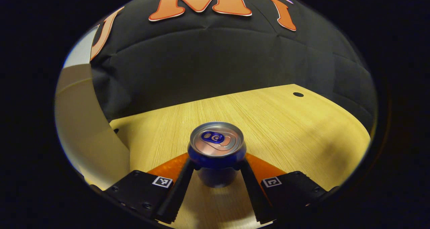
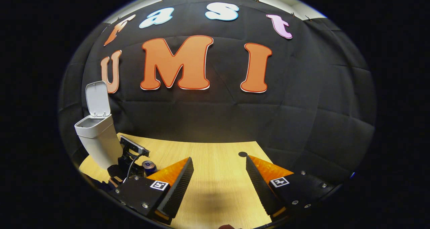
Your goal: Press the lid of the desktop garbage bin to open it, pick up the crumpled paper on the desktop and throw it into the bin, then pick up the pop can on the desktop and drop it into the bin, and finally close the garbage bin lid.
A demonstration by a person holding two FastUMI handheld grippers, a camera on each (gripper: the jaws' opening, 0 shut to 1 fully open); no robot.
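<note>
The pop can (image 1: 216, 151) stands upright on the table (image 1: 285, 121), clamped between the two fingers of the left hand-held gripper (image 1: 216, 167), one pressing each side (its pull-tab top faces the camera). In the right gripper view the can (image 2: 148, 166) sits near the white garbage bin (image 2: 97, 141), whose lid (image 2: 97, 99) stands raised. The right hand-held gripper (image 2: 219, 175) hangs over bare table, its fingers wide apart.

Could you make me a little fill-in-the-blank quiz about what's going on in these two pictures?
1. The bin's lid stands ____.
2. The left gripper has its fingers on either side of the ____.
3. The right gripper is open and holds ____.
4. The pop can stands upright on the ____ table.

Missing words: open; pop can; nothing; wooden
</note>
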